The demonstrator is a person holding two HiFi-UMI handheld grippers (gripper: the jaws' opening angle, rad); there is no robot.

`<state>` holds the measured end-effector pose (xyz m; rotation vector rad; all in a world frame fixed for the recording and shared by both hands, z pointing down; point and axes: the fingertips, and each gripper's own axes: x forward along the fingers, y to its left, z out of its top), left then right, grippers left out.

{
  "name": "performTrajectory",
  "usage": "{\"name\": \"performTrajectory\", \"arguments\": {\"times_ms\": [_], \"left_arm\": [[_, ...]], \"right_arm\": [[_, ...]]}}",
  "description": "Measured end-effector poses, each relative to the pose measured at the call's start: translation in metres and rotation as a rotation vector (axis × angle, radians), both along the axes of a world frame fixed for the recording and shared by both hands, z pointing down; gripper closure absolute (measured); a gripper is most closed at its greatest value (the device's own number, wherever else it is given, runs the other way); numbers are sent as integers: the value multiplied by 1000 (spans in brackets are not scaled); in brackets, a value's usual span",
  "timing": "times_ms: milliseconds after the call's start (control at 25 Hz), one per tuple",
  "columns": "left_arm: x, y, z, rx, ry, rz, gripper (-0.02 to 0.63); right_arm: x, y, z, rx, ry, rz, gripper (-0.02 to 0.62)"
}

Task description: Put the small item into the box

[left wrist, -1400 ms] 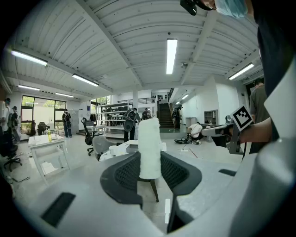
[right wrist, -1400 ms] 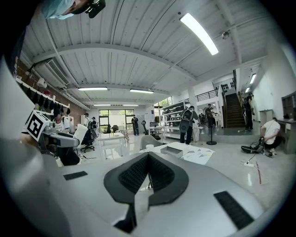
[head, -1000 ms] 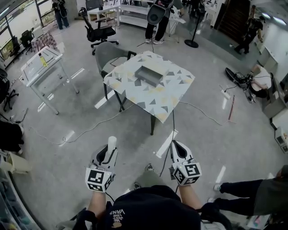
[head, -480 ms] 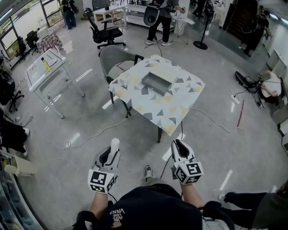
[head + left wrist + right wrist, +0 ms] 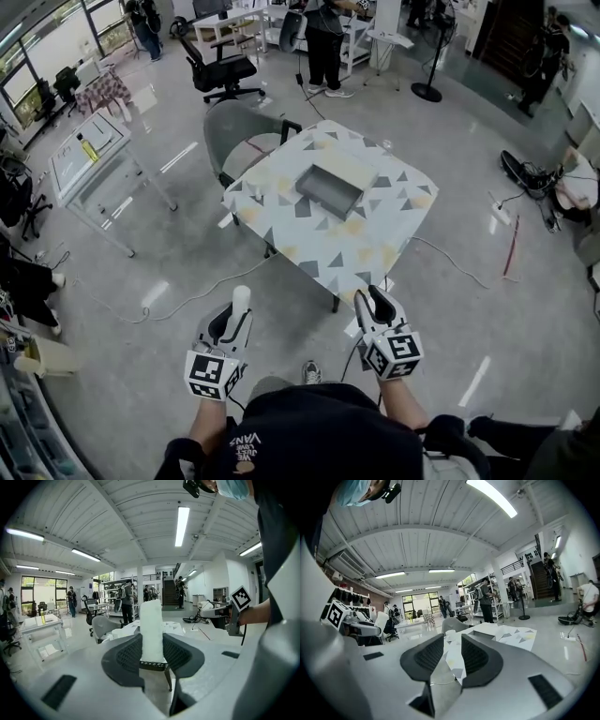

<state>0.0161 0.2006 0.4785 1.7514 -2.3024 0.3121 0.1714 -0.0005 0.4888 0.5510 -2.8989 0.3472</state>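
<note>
Head view first: the left gripper (image 5: pixel 231 319) is down near the bottom of the shot, over the grey floor (image 5: pixel 141 375). It's clamped on the small white item (image 5: pixel 240 298), a pale stick-shaped thing poking out past the jaw tips. The right gripper (image 5: pixel 371 300) is level with it on the other side, right at the near corner of the table (image 5: pixel 375 253), with its jaws apart. That table has a white cloth with grey and yellow triangles. The grey box (image 5: pixel 330 187) sits on it around the middle, a bit toward the far edge, open side up. So the item is well apart from the box, off the table altogether. A grey chair (image 5: pixel 246 131) is tucked in at the table's far left edge, and a cable (image 5: pixel 202 286) trails over the floor.

Left gripper view: the small white item (image 5: pixel 151 629) stands upright between the two dark ribbed pads (image 5: pixel 127 654), and both press on its lower end, so it's a firm grip. The right gripper (image 5: pixel 220 613) shows off to the right, with its marker cube (image 5: pixel 240 598) above it.

Right gripper view: the right gripper (image 5: pixel 452 656) has its jaws a little apart with nothing clamped. Through the gap you just see the table (image 5: pixel 511 635) and its patterned cloth further off.
</note>
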Motion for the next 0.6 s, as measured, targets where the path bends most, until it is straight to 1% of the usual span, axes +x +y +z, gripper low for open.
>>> {"name": "performTrajectory", "arguments": {"times_ms": [200, 360, 440, 600], "left_arm": [[-22, -22, 3, 9, 14, 13, 476], [-49, -40, 11, 20, 40, 44, 476], [-67, -52, 15, 19, 53, 72, 475], [-108, -78, 17, 3, 58, 168, 476]], "right_arm": [[-22, -15, 5, -1, 23, 4, 502], [-38, -24, 11, -7, 44, 42, 502], [-48, -29, 14, -6, 55, 74, 513], [-74, -35, 16, -10, 74, 158, 566]]}}
